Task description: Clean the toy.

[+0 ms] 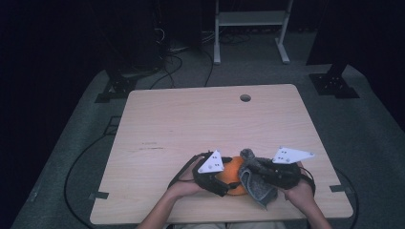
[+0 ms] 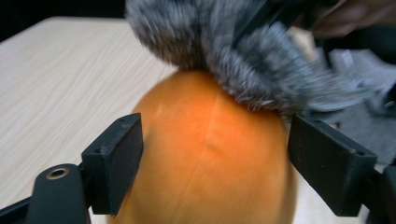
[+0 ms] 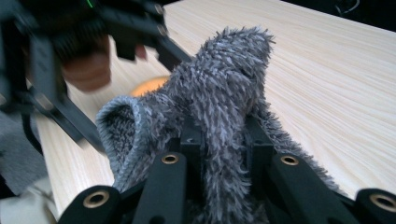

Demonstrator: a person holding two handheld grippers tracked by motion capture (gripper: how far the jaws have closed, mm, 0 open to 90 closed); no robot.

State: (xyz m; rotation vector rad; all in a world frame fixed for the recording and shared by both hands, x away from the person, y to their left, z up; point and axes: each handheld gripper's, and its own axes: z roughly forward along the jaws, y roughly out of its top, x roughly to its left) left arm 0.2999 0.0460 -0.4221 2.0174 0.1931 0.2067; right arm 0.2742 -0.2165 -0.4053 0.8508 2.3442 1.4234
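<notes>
Dim, bluish high view with dark surroundings; both gripper views brighter, motion-blurred.

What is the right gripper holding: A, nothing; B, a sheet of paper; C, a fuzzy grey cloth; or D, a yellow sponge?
C: in the right gripper view, the right gripper has its fingers closed on a fuzzy grey cloth, which it presses against the orange ball held by the left gripper.

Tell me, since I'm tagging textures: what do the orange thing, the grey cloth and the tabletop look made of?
Orange ball: smooth, slightly glossy skin with a faint seam, probably plastic or rubber, possibly a fruit. Grey cloth: soft, shaggy microfibre-like pile with a stitched hem. Table: pale wood-grain surface, matte, likely laminate.
</notes>
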